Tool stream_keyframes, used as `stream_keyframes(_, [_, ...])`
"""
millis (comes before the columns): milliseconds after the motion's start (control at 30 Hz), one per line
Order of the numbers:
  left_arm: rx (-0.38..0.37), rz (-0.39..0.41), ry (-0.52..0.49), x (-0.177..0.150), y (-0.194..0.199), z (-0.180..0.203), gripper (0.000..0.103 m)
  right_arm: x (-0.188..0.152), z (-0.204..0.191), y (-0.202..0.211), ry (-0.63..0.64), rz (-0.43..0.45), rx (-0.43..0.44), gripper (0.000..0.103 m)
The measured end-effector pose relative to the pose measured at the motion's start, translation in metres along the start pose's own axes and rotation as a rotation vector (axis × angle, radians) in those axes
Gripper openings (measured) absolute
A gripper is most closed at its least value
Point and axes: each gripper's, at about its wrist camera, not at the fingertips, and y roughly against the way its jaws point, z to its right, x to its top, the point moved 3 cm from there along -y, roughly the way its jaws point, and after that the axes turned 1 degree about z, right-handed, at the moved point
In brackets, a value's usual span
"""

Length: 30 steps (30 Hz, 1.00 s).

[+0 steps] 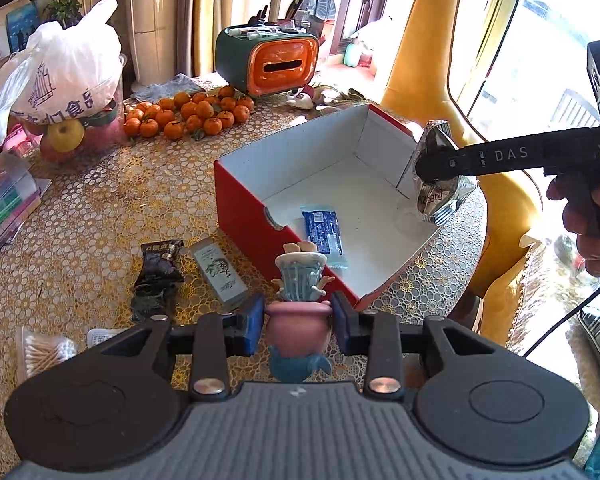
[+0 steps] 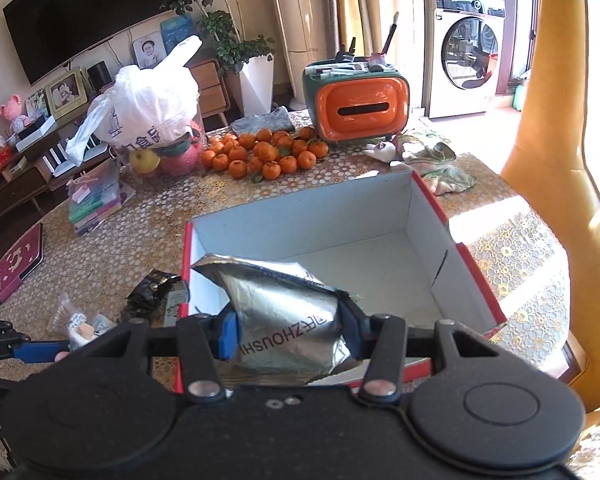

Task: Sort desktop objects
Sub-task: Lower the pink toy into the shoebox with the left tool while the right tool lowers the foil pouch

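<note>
One red box [image 1: 240, 200] lies ahead of both grippers, holding one blue sachet [image 1: 322, 229]. The right gripper [image 2: 290, 330] pinches one silver foil pouch [image 2: 284, 320] reading "ZHOUSHI" above the box's near end. The left gripper [image 1: 298, 322] clamps one pink-potted figurine [image 1: 300, 304]; its rim lies just ahead. The right gripper's arm reads "DAS".

Your left gripper [image 1: 298, 322] hides the figurine's [image 1: 299, 312] lower half; foil pouch [image 2: 288, 320] covers the red box's [image 2: 476, 280] near corner; pouch lettering cut off.
</note>
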Motion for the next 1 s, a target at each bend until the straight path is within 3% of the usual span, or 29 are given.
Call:
stream_keyframes(433, [-0.023,-0.024,-0.043,0.038,-0.048,0.028,0.034,0.01,0.048,-0.034,-0.021,-0.041,-0.053,0.049])
stream_keyframes(1000, [-0.002,-0.067,-0.047,0.086,-0.116,0.03,0.034,0.0,0.053,-0.084,0.071,-0.144,-0.071,0.049])
